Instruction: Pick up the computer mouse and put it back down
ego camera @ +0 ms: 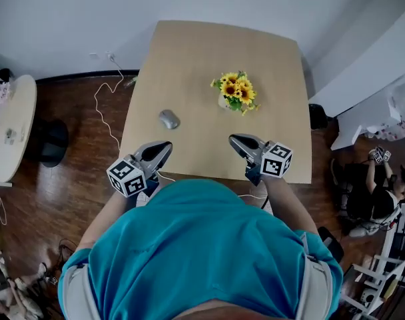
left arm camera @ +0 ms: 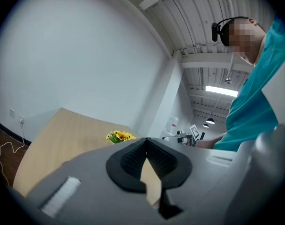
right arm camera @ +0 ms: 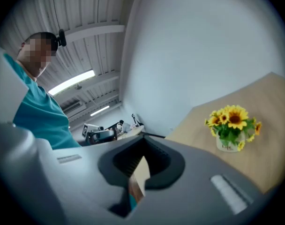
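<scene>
Teal shirt (ego camera: 202, 245) fills the bottom of the head view; past it my left tongs (ego camera: 160, 148) and right tongs (ego camera: 238, 141) hang over the near edge of the table (ego camera: 189, 52). Mouse (ego camera: 168, 119) sits on the wood just ahead of the left tongs, flowers (ego camera: 235, 92) ahead of the right. Left gripper view: tips meeting, nothing between. Right gripper view: same, pinched together and empty. Pick-up not begun, I reckon. Next I must open up, reach forward, straddle the mouse.
</scene>
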Available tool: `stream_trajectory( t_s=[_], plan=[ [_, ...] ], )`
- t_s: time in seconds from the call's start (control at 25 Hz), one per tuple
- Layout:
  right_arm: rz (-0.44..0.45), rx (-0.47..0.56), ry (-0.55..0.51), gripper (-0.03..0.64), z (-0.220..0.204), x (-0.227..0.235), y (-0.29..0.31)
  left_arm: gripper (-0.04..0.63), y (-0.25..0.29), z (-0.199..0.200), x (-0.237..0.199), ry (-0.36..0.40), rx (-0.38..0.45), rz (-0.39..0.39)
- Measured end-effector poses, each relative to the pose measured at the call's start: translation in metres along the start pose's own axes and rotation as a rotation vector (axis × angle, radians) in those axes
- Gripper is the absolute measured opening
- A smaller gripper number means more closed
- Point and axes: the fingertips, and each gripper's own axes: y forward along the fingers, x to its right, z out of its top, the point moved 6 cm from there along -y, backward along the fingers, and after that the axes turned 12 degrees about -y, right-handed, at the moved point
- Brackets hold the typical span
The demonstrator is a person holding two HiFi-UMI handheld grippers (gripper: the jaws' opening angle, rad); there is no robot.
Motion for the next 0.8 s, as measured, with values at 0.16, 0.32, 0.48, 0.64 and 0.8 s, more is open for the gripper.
stream_trajectory(
  t_s=[0.16,0.32,0.48,0.64,0.8],
  plan=[
    [-0.074,-0.007,0.051,0.002,-0.010,-0.015,-0.024,0.005,0.006,-0.001,0.005,-0.014,-0.009,-0.049],
    [-0.111,-0.027,0.041,0.002,-0.012,-0.028,-0.045,0.004,0.017,-0.013,0.009,-0.007,-0.055,-0.106],
    [-0.131,-0.018,0.038,0.002,-0.017,-0.029,-0.077,0.005,0.035,-0.028,0.028,0.019,-0.078,-0.109],
    [-0.118,-0.025,0.021,0.002,-0.023,-0.019,-0.132,0.005,0.059,-0.050,0.066,0.073,-0.069,-0.090],
    [-0.078,-0.016,-0.001,0.002,-0.023,0.005,-0.204,0.005,0.102,-0.080,0.101,0.058,-0.023,-0.016]
  ],
)
